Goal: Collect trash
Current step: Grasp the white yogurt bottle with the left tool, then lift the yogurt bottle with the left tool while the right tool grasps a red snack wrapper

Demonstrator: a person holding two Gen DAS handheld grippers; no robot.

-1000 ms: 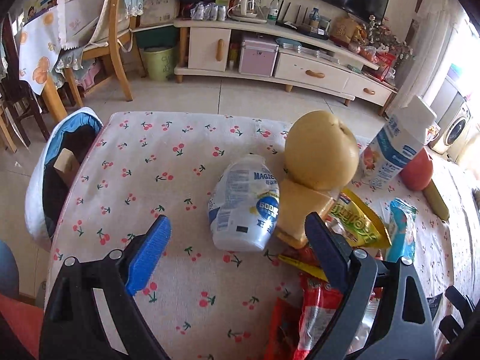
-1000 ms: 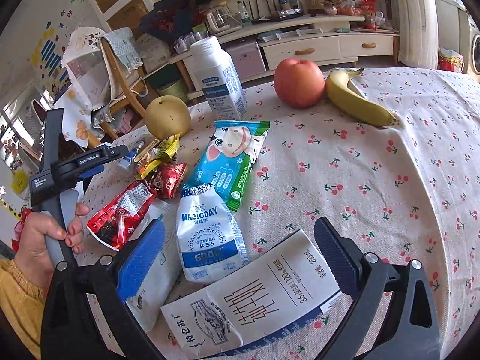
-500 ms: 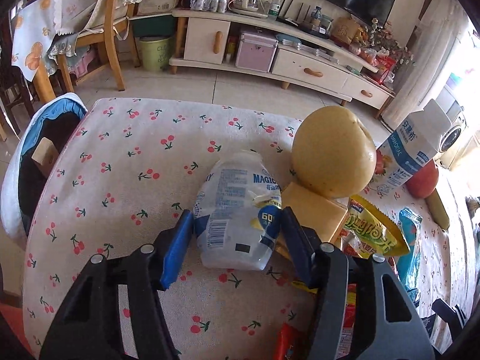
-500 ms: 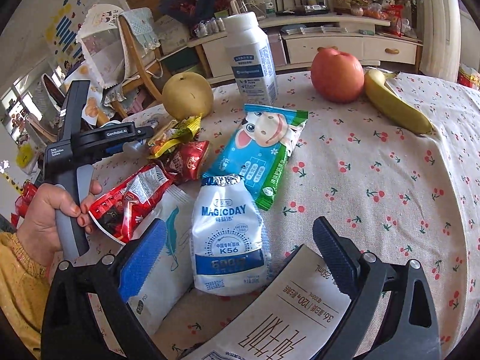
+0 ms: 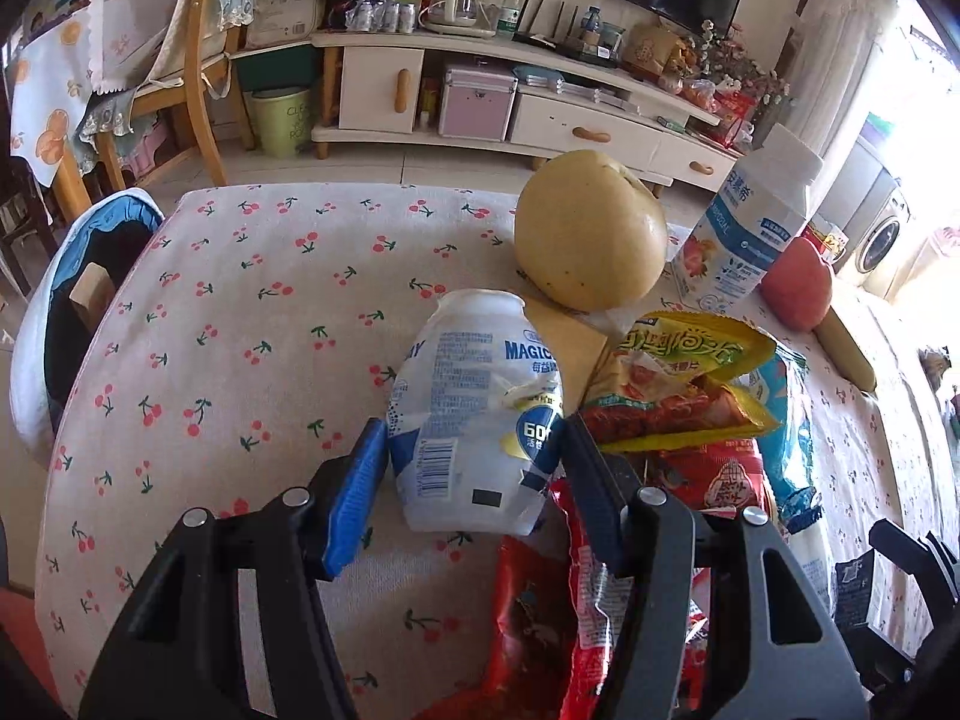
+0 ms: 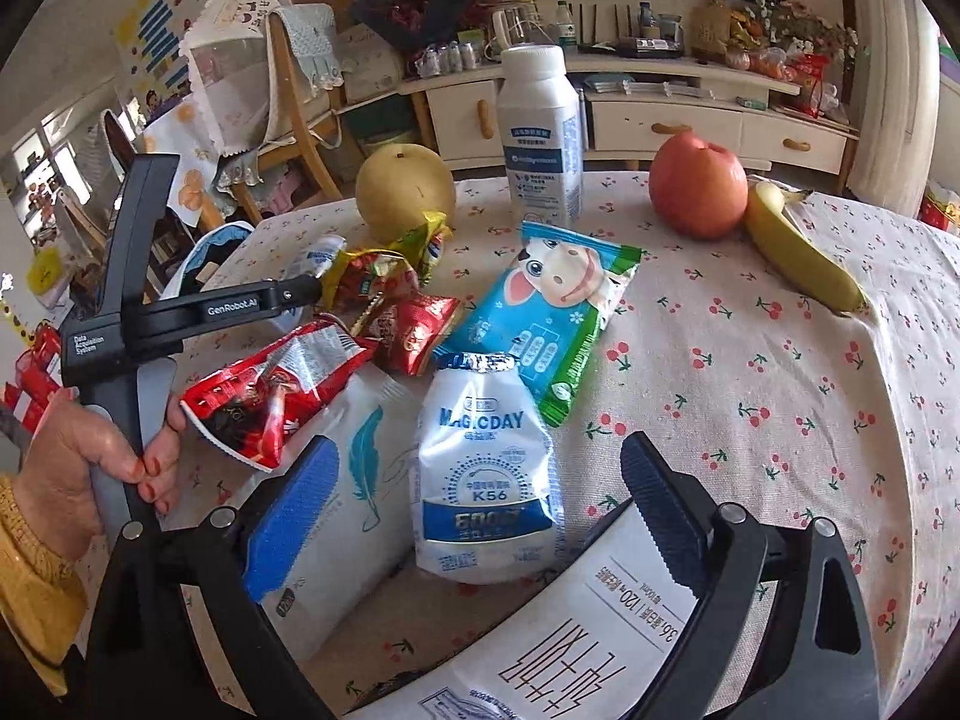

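Left gripper (image 5: 474, 468) has its jaws clamped on the crumpled milk pouch (image 5: 480, 420), so next it probably lifts it; right gripper (image 6: 480, 510) hovers wide apart

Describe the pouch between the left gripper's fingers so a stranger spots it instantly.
On the cherry-print tablecloth, find the yellow pear. Just in front lies a crumpled white MAGICDAY pouch, flanked by the left gripper. Unlike the red and yellow wrappers beside it, it is white with blue print.

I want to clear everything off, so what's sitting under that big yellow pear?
The pear rests on a flat tan card or packet lying on the cherry tablecloth. Only its near edge shows; the rest is hidden by the pear, the white pouch and the yellow wrapper.
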